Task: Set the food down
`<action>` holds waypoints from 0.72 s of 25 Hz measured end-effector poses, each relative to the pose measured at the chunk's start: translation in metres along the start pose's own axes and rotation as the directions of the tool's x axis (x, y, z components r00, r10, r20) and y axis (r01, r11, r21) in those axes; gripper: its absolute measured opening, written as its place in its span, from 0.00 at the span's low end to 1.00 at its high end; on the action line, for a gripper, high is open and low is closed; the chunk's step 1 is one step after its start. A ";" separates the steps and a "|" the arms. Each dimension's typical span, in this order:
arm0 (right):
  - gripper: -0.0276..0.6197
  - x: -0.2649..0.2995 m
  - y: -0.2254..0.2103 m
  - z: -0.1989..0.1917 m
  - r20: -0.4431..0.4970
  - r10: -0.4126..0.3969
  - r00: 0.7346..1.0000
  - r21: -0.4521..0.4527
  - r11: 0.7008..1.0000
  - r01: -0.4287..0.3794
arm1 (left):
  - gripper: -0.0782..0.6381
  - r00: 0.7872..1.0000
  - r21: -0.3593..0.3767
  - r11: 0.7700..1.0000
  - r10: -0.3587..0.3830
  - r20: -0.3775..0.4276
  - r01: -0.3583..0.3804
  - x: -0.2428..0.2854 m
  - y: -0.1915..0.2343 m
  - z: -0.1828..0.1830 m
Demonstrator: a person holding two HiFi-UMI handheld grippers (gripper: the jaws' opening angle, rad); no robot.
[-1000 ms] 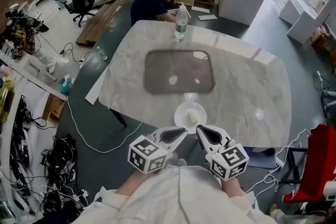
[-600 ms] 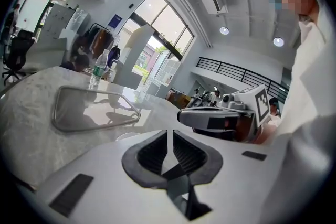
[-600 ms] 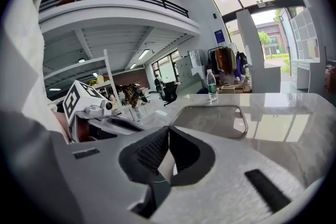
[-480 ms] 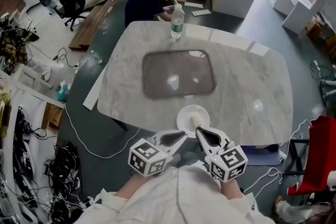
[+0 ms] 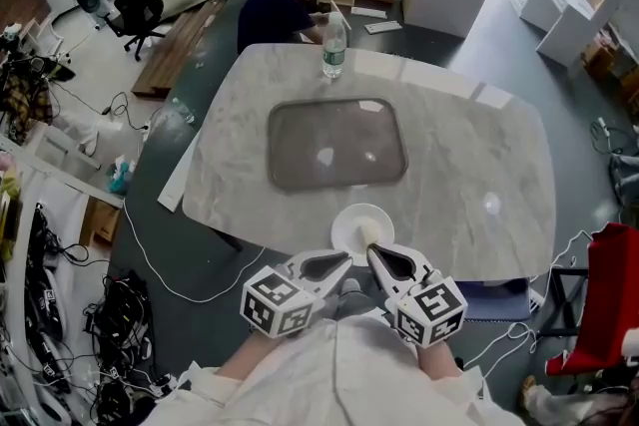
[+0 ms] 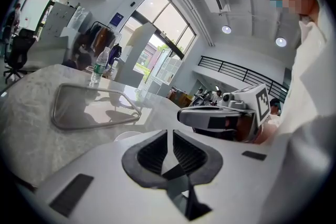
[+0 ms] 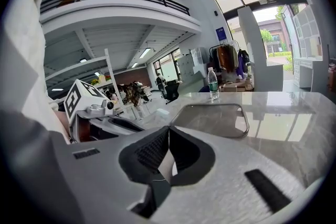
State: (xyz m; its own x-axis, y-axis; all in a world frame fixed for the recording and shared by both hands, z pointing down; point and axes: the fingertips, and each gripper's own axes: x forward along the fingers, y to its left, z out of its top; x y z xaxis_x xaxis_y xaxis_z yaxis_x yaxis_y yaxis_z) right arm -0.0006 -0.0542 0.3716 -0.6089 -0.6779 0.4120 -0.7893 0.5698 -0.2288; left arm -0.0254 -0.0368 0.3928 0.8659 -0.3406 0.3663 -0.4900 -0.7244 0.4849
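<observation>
A white plate (image 5: pixel 351 219) sits at the near edge of the marble table (image 5: pixel 469 175), with a pale piece of food (image 5: pixel 370 232) on it. My left gripper (image 5: pixel 340 261) and right gripper (image 5: pixel 372 252) hover side by side just short of the plate, tips pointed toward each other. Both are shut, and nothing shows between the pads. In the left gripper view the left gripper (image 6: pixel 169 136) points at the right gripper (image 6: pixel 210 115), with a sliver of the plate (image 6: pixel 128 135) beyond it. The right gripper (image 7: pixel 168 136) faces the tray.
A grey tray (image 5: pixel 336 143) lies in the middle of the table, and a water bottle (image 5: pixel 332 50) stands at the far edge. A person (image 5: pixel 285 0) sits beyond the bottle. Cables (image 5: pixel 110 314) cover the floor at the left, and a red object (image 5: pixel 609 304) stands at the right.
The head view has shifted a little, so the plate now sits slightly closer to the gripper tips. Both grippers have kept their pose and stayed shut.
</observation>
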 end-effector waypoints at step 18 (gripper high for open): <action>0.05 -0.014 -0.026 -0.003 -0.030 0.009 1.000 0.016 1.000 -0.008 | 0.17 1.000 -0.048 0.999 0.010 -0.010 -0.011 0.023 -0.009 0.002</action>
State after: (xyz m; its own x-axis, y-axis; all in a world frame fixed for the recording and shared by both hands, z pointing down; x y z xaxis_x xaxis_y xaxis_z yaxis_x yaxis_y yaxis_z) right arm 0.0285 -0.0578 0.3748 -0.6131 -0.6586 0.4364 -0.7854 0.5677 -0.2466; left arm -0.0013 -0.0393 0.3952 0.8599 -0.3420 0.3788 -0.5034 -0.6911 0.5187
